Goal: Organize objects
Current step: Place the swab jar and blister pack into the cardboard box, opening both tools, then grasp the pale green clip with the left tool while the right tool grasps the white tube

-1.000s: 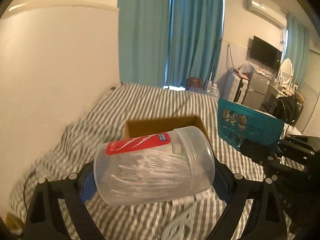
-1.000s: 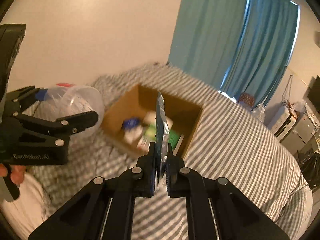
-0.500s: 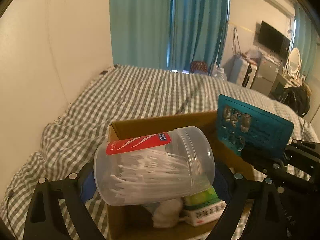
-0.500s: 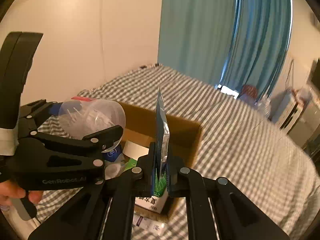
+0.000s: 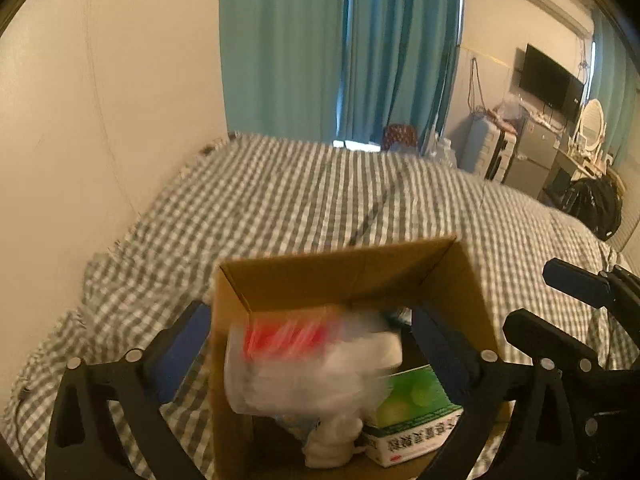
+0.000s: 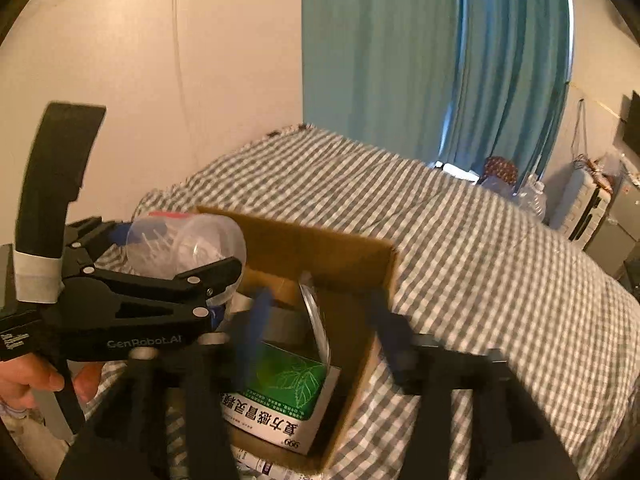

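left hand-held gripper point(image 5: 312, 336) spread wide, blurred clear tub point(image 5: 308, 364) dropping free into cardboard box point(image 5: 352, 276) on bed. right hand-held gripper point(image 6: 316, 320) likewise open, foil packet point(image 6: 318, 332) inside. light, slippery; best gripped across the middle.

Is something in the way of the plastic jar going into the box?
Nothing visible is. The cardboard box is open on top, and the blurred plastic jar is above a green carton inside.

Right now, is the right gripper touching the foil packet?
Apart. The right wrist view shows the right gripper open, with a gap on each side of the foil packet.
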The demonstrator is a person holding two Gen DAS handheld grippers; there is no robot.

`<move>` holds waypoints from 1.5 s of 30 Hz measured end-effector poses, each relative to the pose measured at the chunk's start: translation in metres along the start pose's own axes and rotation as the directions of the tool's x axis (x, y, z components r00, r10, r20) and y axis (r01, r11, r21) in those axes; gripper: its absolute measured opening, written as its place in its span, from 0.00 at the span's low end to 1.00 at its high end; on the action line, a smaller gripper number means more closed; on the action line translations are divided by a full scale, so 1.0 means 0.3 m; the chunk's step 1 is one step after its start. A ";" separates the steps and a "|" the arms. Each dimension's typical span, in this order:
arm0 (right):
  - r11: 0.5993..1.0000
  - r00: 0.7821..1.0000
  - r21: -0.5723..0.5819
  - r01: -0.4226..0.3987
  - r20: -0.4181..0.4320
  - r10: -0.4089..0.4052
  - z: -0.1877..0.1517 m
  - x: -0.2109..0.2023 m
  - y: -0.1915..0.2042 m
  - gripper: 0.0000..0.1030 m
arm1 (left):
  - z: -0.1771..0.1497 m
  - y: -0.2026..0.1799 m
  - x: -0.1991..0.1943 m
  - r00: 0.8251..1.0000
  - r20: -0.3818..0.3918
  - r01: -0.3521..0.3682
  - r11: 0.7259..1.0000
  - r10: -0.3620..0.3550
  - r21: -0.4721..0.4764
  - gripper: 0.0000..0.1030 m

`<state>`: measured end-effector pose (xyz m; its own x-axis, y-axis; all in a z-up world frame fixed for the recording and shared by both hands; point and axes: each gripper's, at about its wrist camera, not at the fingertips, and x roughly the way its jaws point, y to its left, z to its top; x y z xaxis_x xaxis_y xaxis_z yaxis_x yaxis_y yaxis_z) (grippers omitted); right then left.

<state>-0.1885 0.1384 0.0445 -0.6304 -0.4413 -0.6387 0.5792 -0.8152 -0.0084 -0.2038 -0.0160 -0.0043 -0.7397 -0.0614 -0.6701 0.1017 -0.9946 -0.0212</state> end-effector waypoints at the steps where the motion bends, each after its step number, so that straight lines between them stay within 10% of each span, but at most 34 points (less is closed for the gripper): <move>1: 1.000 1.000 -0.001 0.006 0.012 -0.006 0.010 -0.037 -0.001 0.59 | 0.007 -0.009 -0.031 1.000 0.013 -0.004 1.000 0.004 0.008 1.00; 13: 0.995 0.991 -0.027 0.095 0.100 -0.092 0.000 -0.417 0.004 0.72 | -0.015 -0.105 -0.427 0.990 0.132 -0.053 0.995 0.042 0.083 1.00; 24: 0.987 0.983 -0.002 0.160 0.087 -0.159 -0.202 -0.609 0.009 0.87 | -0.275 -0.097 -0.450 0.998 0.057 -0.035 0.998 0.032 0.056 1.00; 34: 0.984 0.988 0.091 0.155 -0.024 -0.154 -0.471 -0.415 -0.018 0.90 | -0.582 -0.062 -0.241 0.996 -0.079 -0.035 0.999 0.034 -0.005 1.00; 45: 0.961 0.967 0.183 0.207 -0.188 -0.173 -0.666 -0.193 -0.102 0.90 | -0.816 -0.226 -0.062 0.969 -0.244 0.101 0.957 -0.033 0.272 1.00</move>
<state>-0.0664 0.2640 -0.0721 -0.6125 -0.2151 -0.7606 0.3313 -0.9435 0.0001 -0.0341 0.0731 -0.1722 -0.5577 -0.0065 -0.8300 -0.1579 -0.9809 0.1138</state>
